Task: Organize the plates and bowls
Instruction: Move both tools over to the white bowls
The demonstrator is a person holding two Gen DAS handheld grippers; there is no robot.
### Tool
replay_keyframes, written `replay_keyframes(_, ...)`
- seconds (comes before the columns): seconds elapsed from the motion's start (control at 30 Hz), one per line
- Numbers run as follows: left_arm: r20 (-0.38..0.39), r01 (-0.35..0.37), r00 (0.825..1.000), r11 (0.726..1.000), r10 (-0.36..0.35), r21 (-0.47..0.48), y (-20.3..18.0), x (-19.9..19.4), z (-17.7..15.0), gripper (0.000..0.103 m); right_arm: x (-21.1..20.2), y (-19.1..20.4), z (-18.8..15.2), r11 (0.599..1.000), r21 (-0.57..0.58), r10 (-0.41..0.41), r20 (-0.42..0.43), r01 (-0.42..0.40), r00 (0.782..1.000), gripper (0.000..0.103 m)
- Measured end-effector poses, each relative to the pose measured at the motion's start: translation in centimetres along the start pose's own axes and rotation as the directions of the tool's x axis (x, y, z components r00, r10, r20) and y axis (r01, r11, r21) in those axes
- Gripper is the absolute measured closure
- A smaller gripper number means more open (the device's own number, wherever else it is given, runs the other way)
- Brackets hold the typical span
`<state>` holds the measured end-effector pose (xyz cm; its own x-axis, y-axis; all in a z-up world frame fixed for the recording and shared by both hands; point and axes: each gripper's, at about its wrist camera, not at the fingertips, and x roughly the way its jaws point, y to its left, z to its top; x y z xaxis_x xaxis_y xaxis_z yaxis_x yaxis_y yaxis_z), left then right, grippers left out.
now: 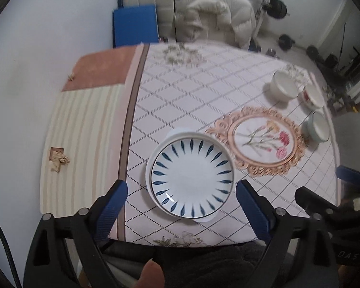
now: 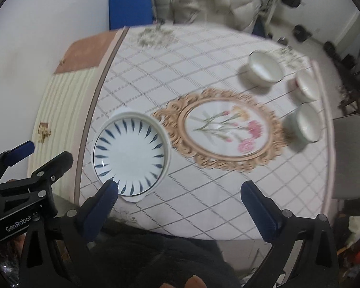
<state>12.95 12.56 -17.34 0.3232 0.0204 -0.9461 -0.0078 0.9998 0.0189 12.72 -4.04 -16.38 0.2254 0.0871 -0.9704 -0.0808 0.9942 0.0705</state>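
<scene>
A white plate with blue leaf marks (image 1: 192, 175) lies stacked on a plain white plate (image 1: 177, 133) near the table's front edge; the stack also shows in the right wrist view (image 2: 129, 154). Three bowls stand at the far right: a white one (image 1: 283, 86), one with red print (image 1: 312, 97) and a pale green one (image 1: 318, 127); they show again in the right wrist view (image 2: 264, 68) (image 2: 306, 87) (image 2: 307, 123). My left gripper (image 1: 181, 193) is open and empty, just above the stack's near side. My right gripper (image 2: 178, 192) is open and empty, right of the stack.
The table (image 1: 180, 84) has a checked cloth with a gold-framed flower print (image 1: 261, 139). A striped cabinet (image 1: 84, 132) stands at its left against the wall. A grey chair (image 2: 352, 156) is at the right edge. A white sofa (image 1: 216, 16) and gym gear stand behind.
</scene>
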Motion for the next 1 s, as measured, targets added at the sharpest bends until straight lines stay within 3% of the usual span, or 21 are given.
replay_keyframes(0.53, 0.149, -0.046, 0.987, 0.989, 0.067, -0.14, -2.4, -9.5, -3.6, 0.001, -10.6, -2.4, -3.6, 0.997, -0.072, 0.039, 0.179, -0.027, 0.983, 0.0)
replay_keyframes(1.0, 0.2, -0.042, 0.978, 0.993, 0.063, -0.112, -4.0, -12.2, -3.8, 0.0, -13.9, -3.6, -4.2, 0.997, -0.076, 0.004, 0.234, 0.014, 0.972, 0.0)
